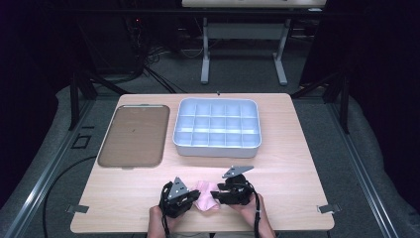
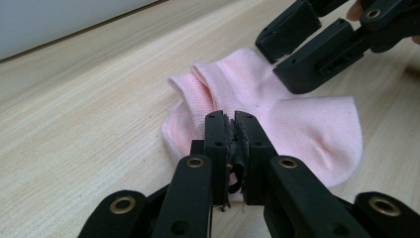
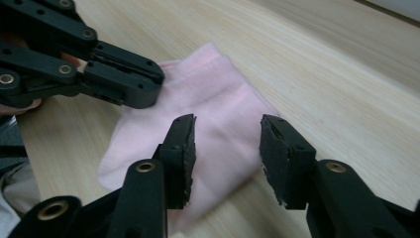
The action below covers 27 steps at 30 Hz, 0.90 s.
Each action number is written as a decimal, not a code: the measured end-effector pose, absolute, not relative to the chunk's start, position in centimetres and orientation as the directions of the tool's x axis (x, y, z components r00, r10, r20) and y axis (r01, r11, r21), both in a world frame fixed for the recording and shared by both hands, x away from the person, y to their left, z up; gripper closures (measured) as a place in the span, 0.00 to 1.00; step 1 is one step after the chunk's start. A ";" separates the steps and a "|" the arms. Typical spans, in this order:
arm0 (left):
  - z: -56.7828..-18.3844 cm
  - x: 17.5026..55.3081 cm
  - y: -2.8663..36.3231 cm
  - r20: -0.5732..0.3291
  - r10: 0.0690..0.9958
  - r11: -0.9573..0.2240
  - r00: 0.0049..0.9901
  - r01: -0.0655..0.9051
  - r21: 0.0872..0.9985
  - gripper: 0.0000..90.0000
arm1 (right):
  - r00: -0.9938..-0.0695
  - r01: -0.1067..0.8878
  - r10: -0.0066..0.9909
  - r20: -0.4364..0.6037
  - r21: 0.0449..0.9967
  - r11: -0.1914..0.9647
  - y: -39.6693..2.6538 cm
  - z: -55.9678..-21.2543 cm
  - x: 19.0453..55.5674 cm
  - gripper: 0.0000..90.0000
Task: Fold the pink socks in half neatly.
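A pink sock (image 1: 205, 196) lies folded on the wooden table near its front edge, between the two grippers. My left gripper (image 1: 190, 198) comes in from the left. In the left gripper view its jaws (image 2: 233, 119) stand shut, tips at the near edge of the sock (image 2: 307, 124); whether fabric is pinched between them I cannot tell. My right gripper (image 1: 218, 196) comes in from the right. In the right gripper view it (image 3: 228, 144) stands open just over the sock (image 3: 218, 99), nothing pressed between its pads.
A brown flat tray (image 1: 133, 134) lies at the back left of the table. To its right stands a white box (image 1: 216, 148) divided into several empty compartments. The table's front edge runs just behind the hands.
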<state>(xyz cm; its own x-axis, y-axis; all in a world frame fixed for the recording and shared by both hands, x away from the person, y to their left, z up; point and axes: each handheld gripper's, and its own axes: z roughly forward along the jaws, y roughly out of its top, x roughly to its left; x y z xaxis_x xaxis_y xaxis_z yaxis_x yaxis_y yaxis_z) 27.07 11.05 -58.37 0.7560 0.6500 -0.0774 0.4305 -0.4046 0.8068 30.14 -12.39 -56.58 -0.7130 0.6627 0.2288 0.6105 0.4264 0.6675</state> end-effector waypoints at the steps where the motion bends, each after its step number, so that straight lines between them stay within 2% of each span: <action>1: -58.5 27.0 11.2 -0.092 0.653 -0.388 0.752 0.436 0.812 0.94 | -0.701 0.624 0.676 0.230 0.658 0.423 -12.7 -56.6 30.1 0.62; 4: -58.6 27.0 11.3 -0.092 0.653 -0.386 0.752 0.435 0.814 0.94 | -0.679 0.651 0.691 0.249 0.639 0.410 -13.2 -57.0 29.8 0.62; 9: -58.7 27.0 11.3 -0.085 0.655 -0.387 0.751 0.429 0.816 0.94 | -0.689 0.643 0.679 0.252 0.645 0.413 -13.1 -57.5 29.2 0.65; 15: -58.7 26.7 11.0 -0.054 0.661 -0.402 0.748 0.414 0.817 0.94 | -0.692 0.623 0.693 0.202 0.652 0.432 -12.4 -57.5 28.9 0.67; 24: -58.8 26.8 11.0 -0.056 0.661 -0.402 0.748 0.417 0.815 0.95 | -0.688 0.625 0.697 0.203 0.654 0.426 -11.9 -57.6 28.8 0.79; 27: -58.8 26.8 11.0 -0.058 0.662 -0.401 0.747 0.418 0.815 0.95 | -0.686 0.634 0.682 0.254 0.668 0.389 -12.2 -58.0 28.8 0.86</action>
<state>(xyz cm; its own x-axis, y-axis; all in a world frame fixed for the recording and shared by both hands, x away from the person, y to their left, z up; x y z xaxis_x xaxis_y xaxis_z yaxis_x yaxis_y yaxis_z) 26.81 11.03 -58.76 0.7474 0.6618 -0.0582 0.4182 -0.4007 0.8152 28.79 -12.24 -58.00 -0.6856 0.6824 0.2536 0.6342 0.3889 0.6682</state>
